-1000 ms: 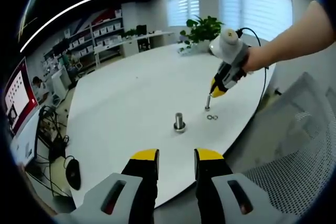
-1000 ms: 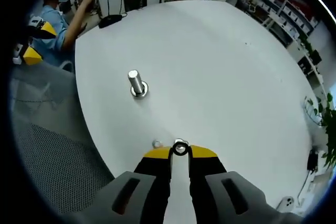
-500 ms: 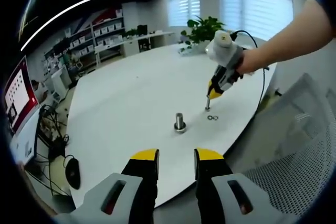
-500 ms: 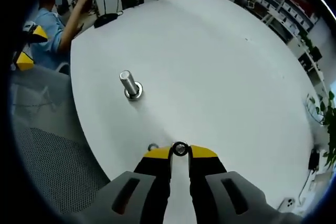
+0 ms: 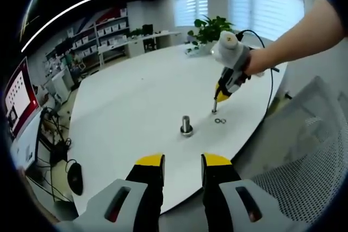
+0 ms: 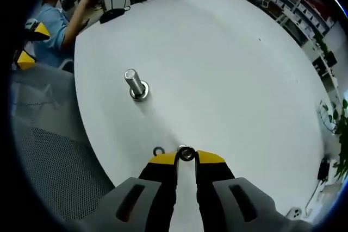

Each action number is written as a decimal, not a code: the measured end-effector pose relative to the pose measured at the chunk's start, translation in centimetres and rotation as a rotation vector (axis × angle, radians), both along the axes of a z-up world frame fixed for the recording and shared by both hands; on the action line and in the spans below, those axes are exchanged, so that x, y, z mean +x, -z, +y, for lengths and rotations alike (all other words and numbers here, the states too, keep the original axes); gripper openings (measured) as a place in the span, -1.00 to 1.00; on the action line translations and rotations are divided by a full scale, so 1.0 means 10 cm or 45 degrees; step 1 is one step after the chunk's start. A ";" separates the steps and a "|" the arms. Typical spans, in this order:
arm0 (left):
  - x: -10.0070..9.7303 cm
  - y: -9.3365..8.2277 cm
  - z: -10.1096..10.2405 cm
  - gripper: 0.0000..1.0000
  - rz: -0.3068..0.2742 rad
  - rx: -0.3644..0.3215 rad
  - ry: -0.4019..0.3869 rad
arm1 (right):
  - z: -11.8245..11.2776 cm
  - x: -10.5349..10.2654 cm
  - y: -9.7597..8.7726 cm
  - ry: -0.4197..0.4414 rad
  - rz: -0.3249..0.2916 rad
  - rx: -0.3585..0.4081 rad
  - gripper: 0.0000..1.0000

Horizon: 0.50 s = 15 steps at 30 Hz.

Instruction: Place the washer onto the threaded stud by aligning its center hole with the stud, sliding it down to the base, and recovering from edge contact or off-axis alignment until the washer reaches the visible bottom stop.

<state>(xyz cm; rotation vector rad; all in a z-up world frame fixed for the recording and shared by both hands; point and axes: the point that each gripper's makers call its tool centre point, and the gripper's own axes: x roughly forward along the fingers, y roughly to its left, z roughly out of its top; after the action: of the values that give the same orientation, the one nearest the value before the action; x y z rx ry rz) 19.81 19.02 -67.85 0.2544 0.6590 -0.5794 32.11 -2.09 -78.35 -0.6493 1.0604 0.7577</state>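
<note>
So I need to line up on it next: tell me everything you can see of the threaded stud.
The short silver metal threaded stud stands upright on the round white table, rising from a wider round metal base. Its top end is flat and bare, with no washer on it. Nothing touches it: the right tongs hold a small metal washer well short of it, and spare washers lie apart on the table.

The washer [image 6: 186,154] sits half hidden between the right gripper [image 6: 186,157] tips; at ten o'clock, threads on the stud [image 6: 135,84] are too small to tell.
</note>
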 end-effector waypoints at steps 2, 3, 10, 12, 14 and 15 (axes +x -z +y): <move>0.00 0.00 0.00 -0.51 0.000 -0.001 -0.003 | -0.01 0.01 0.03 -0.008 0.003 -0.010 -0.73; 0.00 0.00 0.00 -0.51 0.000 -0.001 -0.004 | -0.01 0.01 0.04 -0.010 0.005 -0.014 -0.73; 0.00 0.01 0.01 -0.51 0.005 0.004 -0.005 | -0.04 0.03 0.19 -0.002 0.035 -0.024 -0.72; 0.00 0.02 0.01 -0.51 0.007 0.005 -0.004 | -0.05 0.03 0.21 0.002 0.041 -0.034 -0.72; 0.00 0.02 0.01 -0.51 0.009 0.004 -0.005 | -0.04 0.04 0.27 0.011 0.053 -0.026 -0.72; 0.00 0.02 0.01 -0.51 0.011 0.005 -0.005 | -0.03 0.04 0.30 0.030 0.063 -0.019 -0.72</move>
<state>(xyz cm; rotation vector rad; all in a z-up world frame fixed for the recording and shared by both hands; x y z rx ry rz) 19.78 19.11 -68.06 0.2544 0.6689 -0.5754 32.52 -2.43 -81.34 -0.6328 1.1179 0.7492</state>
